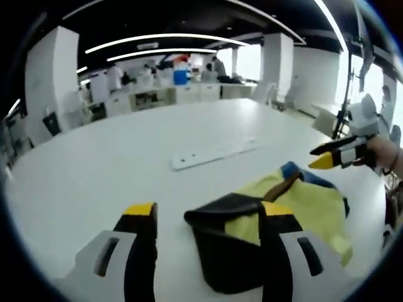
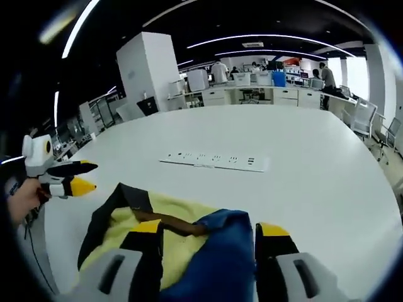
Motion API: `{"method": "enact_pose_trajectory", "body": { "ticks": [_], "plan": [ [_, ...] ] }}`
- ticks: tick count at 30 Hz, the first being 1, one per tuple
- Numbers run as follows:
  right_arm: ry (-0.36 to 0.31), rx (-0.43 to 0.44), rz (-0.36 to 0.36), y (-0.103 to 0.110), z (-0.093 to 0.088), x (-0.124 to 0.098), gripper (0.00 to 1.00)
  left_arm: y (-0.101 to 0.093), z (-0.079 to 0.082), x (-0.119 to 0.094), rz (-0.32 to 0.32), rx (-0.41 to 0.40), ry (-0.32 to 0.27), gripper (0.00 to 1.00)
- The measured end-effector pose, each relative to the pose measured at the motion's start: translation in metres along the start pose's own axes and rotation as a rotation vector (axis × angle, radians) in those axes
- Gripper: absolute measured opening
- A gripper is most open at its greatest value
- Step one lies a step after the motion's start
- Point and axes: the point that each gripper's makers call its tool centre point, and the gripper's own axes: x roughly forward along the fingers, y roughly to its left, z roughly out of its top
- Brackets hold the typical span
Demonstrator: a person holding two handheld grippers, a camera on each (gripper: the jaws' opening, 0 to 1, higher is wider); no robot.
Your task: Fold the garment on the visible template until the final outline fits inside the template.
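Left tongs spread wide over the dark edge of the crumpled yellow, black and blue garment on the white desk, right tongs likewise agape above its blue part, white power strip lying farther off on the desk.

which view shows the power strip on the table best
The right gripper view: the power strip lies broadside there, its sockets visible. In the left gripper view the same strip appears only as a plain white bar, sockets unreadable.
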Motion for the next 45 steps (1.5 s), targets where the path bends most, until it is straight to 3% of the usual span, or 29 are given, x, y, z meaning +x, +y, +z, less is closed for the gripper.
{"method": "enact_pose_trajectory", "body": {
  "ticks": [5, 15, 18, 32, 40, 45],
  "plan": [
    [0.014, -0.026, 0.016, 0.014, -0.01, -0.009, 0.52, -0.014, -0.004, -0.009, -0.023, 0.005, -0.013, 0.6],
    [0.042, -0.003, 0.014, 0.019, -0.029, -0.02, 0.47, -0.046, -0.022, -0.023, -0.082, 0.015, 0.004, 0.55],
    [0.045, 0.004, 0.017, 0.022, -0.033, -0.022, 0.43, -0.057, -0.031, -0.027, -0.112, -0.013, 0.035, 0.54],
    [0.067, 0.035, -0.012, 0.023, -0.048, -0.025, 0.24, -0.085, -0.066, -0.027, -0.124, -0.029, 0.098, 0.43],
    [0.08, 0.069, -0.02, 0.019, -0.051, -0.02, 0.13, -0.097, -0.077, -0.023, -0.151, -0.008, 0.116, 0.31],
    [0.097, 0.141, -0.005, 0.02, -0.055, -0.016, 0.1, -0.097, -0.084, -0.022, -0.158, -0.027, 0.131, 0.22]
  ]
}}
